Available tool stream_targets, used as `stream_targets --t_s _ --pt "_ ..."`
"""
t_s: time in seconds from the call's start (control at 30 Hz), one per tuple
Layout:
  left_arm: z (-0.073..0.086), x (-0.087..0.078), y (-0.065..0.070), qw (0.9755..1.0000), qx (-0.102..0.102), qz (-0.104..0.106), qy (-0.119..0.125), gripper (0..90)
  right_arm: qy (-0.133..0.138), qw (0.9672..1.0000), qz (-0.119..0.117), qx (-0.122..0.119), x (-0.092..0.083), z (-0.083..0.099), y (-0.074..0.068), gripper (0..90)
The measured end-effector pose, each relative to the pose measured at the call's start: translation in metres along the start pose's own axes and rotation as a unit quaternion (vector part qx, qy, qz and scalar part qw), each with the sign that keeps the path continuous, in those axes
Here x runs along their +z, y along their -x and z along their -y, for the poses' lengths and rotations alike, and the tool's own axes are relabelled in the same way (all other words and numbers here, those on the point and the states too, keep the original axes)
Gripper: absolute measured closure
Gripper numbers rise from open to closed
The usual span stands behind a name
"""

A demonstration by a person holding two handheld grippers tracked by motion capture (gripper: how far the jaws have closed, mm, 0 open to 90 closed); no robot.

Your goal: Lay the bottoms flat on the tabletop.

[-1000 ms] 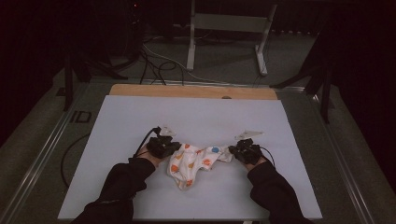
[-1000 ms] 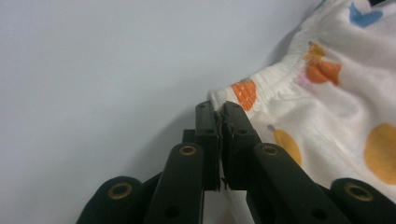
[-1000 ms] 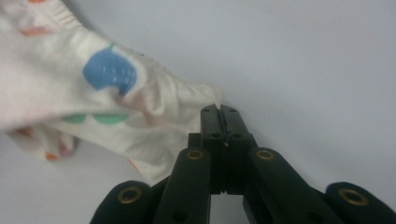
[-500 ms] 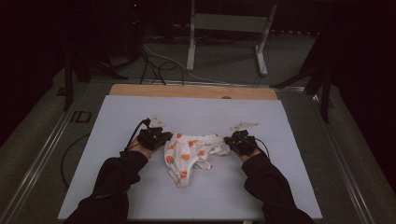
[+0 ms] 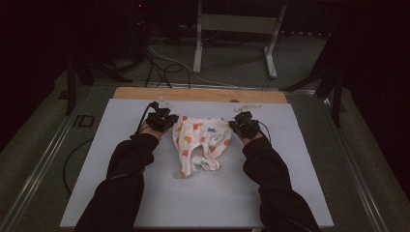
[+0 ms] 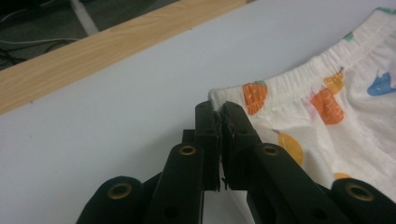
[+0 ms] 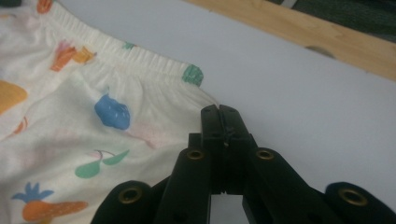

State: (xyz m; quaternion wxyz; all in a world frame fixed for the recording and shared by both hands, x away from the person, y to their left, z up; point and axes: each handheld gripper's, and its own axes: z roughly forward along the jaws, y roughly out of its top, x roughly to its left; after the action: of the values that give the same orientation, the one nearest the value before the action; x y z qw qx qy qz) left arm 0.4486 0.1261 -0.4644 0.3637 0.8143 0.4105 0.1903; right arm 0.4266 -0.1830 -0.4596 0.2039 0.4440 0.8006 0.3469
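A small white garment (image 5: 200,140) printed with orange, blue and green shapes hangs stretched by its elastic waistband between my two grippers, over the far half of the white table (image 5: 121,193). Its lower part trails toward me on the table. My left gripper (image 5: 162,118) is shut on the waistband's left corner; in the left gripper view the jaws (image 6: 220,111) pinch the cloth (image 6: 327,116) at its very edge. My right gripper (image 5: 244,124) is shut on the other corner, and the right gripper view has its closed tips (image 7: 219,113) at the edge of the cloth (image 7: 93,116).
A wooden strip (image 5: 203,94) runs along the table's far edge. Two small pale objects (image 5: 164,102) (image 5: 247,108) lie just beyond the grippers. Behind the table are a metal stand (image 5: 237,29) and floor cables (image 5: 159,63). A metal rail (image 5: 43,159) lines the left side.
Both hands have moved away from me toward the far edge and spread apart. The bunched garment has been drawn out, its waistband now taut between the grippers.
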Motion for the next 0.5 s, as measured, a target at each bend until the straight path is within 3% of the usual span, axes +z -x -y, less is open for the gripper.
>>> stream_targets --t_s 0.2,0.27,0.3,0.4,0.43,0.47,0.5 --pt "-0.009 0.015 -0.006 0.9997 -0.003 -0.019 -0.011 86.1 -0.008 0.9998 0.019 0.008 0.014 -0.017 0.007 90.0" --pt "-0.012 0.016 -0.007 0.9995 -0.005 -0.031 -0.003 86.2 -0.010 0.9997 0.021 0.011 0.017 -0.019 0.008 90.0" --pt "-0.013 0.016 -0.008 0.9995 -0.009 -0.031 0.005 86.0 -0.009 0.9996 0.022 0.014 0.018 -0.019 0.008 90.0" --pt "-0.013 0.022 -0.008 0.9998 -0.007 -0.017 -0.010 83.8 -0.016 0.9995 0.023 0.016 0.023 -0.018 0.008 89.8" --pt "-0.012 0.023 -0.008 0.9996 -0.006 -0.019 -0.018 75.8 -0.016 0.9994 0.022 0.022 0.024 -0.017 0.009 86.0" --pt "-0.012 0.025 -0.008 0.9995 -0.008 -0.019 -0.024 63.4 -0.016 0.9994 0.015 0.026 0.026 -0.016 0.009 71.0" --pt "-0.011 0.026 -0.007 0.9991 -0.013 -0.022 -0.034 52.9 -0.019 0.9994 0.008 0.026 0.027 -0.015 0.009 62.5"
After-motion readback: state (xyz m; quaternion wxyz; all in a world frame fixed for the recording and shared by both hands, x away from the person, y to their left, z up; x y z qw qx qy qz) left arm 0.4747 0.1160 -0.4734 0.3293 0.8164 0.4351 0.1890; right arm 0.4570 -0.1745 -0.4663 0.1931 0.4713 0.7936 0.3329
